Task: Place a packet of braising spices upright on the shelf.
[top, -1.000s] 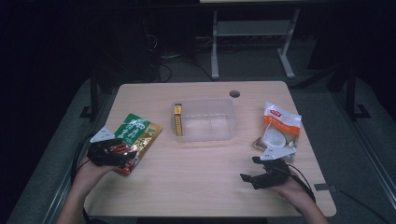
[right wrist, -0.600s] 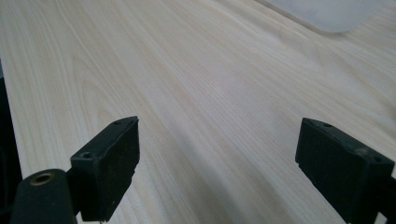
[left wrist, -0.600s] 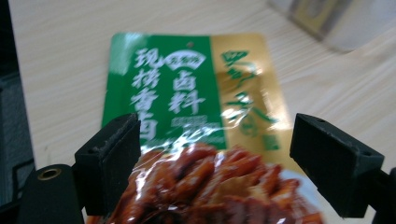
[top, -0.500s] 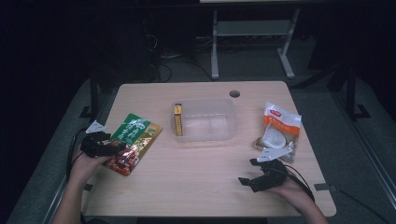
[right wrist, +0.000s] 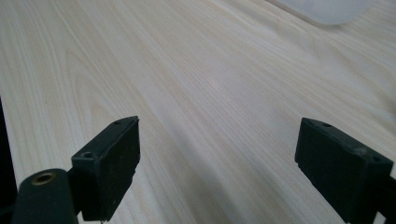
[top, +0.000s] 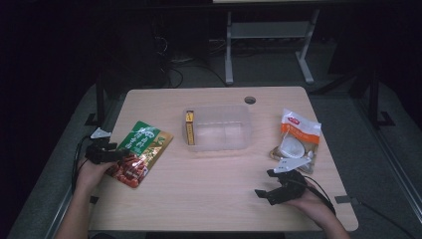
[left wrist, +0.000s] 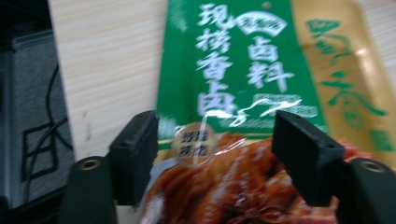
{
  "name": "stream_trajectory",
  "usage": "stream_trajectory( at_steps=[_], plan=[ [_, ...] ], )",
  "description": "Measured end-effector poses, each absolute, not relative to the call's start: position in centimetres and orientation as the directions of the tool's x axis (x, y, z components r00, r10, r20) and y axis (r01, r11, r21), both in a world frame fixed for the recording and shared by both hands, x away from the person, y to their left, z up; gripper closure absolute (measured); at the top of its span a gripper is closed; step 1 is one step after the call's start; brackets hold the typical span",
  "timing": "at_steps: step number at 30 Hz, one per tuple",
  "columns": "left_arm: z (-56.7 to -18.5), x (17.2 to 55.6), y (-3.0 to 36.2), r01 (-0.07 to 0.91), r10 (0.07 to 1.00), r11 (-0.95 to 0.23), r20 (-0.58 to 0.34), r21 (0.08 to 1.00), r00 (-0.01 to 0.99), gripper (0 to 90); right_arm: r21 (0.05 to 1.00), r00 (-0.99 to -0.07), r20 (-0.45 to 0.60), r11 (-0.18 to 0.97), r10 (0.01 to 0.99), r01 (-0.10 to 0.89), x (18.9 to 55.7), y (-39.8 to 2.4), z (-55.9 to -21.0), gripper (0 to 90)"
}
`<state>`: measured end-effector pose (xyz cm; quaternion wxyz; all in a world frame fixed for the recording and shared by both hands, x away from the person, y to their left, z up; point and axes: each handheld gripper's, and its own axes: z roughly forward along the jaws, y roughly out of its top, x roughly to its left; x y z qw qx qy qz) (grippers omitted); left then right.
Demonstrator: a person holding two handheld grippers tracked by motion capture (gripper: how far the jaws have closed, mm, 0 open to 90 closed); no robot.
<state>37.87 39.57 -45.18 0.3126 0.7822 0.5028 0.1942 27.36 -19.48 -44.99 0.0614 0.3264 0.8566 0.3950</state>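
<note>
- Over at nine o'clock on the pale wood-grain table, the left gripper sits at the near corner of a glossy green-and-gold pouch; that flat foil pouch lies slantwise by the table's left edge.
- Its blocky black jaws have just been closing with the crinkly pouch between them, gap showing on both sides, so no squeeze yet: released.
- Down at five o'clock, the right gripper hovers low over bare smooth wood, jaws spread wide, nothing between them.
- At the centre, a clear plastic tub, rectangular with rounded corners, has a slim yellow box standing inside its left end.
- At three o'clock lies a shiny white-and-orange bag, crumpled.
</note>
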Motion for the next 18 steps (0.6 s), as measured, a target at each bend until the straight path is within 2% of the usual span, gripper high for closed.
stream_trajectory(
  at_steps=[5, 18],
  plan=[
    [-45.7, 37.7, 40.1, 0.685, 0.91, -0.294, -0.025, 0.666, 0.415, 22.5, 0.712, -0.785, 0.14, 0.489, 0.604, 0.504, 27.4, -19.5, -45.1, 14.1],
    [-46.4, 36.9, 40.3, 0.686, 0.898, -0.269, -0.081, 0.676, 0.432, 19.4, 0.698, -0.789, 0.132, 0.509, 0.6, 0.504, 27.3, -19.3, -45.1, 14.2]
  ],
)
